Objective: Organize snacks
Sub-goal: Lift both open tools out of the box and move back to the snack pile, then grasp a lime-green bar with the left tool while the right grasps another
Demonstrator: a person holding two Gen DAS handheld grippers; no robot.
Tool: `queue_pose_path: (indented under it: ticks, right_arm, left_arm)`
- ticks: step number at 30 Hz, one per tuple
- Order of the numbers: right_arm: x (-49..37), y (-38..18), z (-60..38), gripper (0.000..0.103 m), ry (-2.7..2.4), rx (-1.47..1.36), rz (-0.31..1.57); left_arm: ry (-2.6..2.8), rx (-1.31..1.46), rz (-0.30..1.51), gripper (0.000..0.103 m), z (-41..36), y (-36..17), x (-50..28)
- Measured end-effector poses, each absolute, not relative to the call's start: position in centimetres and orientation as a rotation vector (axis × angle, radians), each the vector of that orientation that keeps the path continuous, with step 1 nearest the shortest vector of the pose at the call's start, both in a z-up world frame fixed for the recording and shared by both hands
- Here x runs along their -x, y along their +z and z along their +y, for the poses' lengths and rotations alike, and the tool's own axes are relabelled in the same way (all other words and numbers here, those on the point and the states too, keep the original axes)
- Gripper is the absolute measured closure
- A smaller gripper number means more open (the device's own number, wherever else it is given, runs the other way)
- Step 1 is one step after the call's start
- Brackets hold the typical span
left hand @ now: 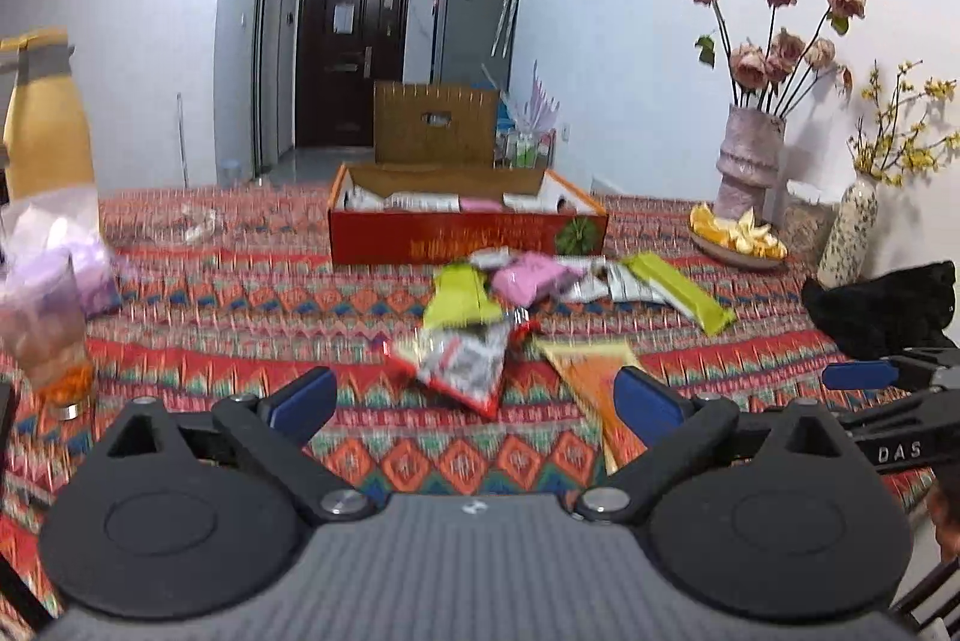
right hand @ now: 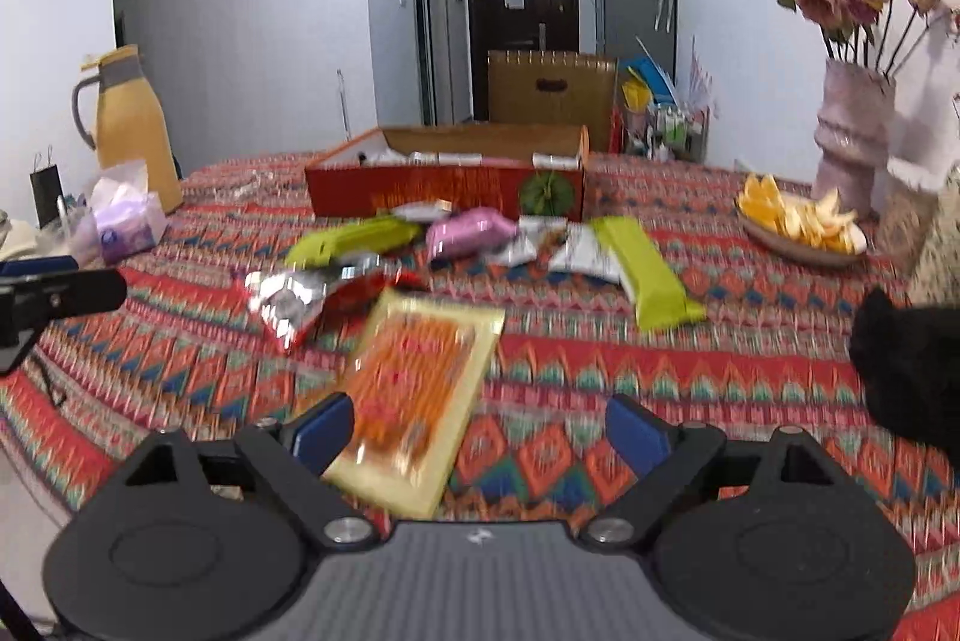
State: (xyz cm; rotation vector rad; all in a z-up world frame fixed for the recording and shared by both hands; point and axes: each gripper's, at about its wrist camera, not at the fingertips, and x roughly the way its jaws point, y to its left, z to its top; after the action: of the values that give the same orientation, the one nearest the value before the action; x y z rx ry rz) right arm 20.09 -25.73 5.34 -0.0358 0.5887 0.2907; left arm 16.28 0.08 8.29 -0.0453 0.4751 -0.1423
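Observation:
Loose snacks lie on the patterned tablecloth (left hand: 240, 305) before a red cardboard box (left hand: 468, 236) that holds several packets. Among them are two green bars (left hand: 459, 296) (right hand: 648, 275), a pink packet (left hand: 531, 278), silver packets (right hand: 570, 245), a silver-and-red packet (left hand: 465, 371) and a flat yellow-and-orange pack (right hand: 414, 389). My left gripper (left hand: 477, 401) is open just short of the silver-and-red packet, holding nothing. My right gripper (right hand: 480, 431) is open low over the near end of the yellow-and-orange pack, whose corner passes by the left finger (right hand: 324, 431); the pads do not press it.
At the left stand a yellow thermos jug (right hand: 135, 131), a purple tissue pack (right hand: 129, 221) and a glass cup (left hand: 48, 335). On the right are a plate of orange peel (right hand: 798, 221), two vases with dried flowers (left hand: 750, 155) and a black cloth (left hand: 882, 305).

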Motion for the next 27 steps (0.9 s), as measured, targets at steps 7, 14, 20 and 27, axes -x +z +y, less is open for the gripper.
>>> queue_pose_path:
  ticks: [7, 14, 20, 27]
  right_arm:
    - [-17.8, 3.7, -25.7, 0.012, 0.286, 0.072, 0.629]
    - [-17.9, 3.6, -26.6, 0.012, 0.256, 0.07, 0.631]
    - [-19.0, 3.2, -27.0, 0.012, 0.252, 0.063, 0.642]
    - [-21.3, 3.0, -27.5, 0.012, 0.252, 0.059, 0.652]
  left_arm:
    - [-0.162, 0.053, 0.547, 0.002, -0.5, 5.9, -15.0]
    - [-0.16, 0.055, 0.574, 0.002, -0.6, 5.3, -15.3]
    - [-0.157, 0.053, 0.587, 0.002, -0.9, 5.3, -16.6]
    - [-0.16, 0.049, 0.605, 0.002, -1.3, 5.2, -19.0]
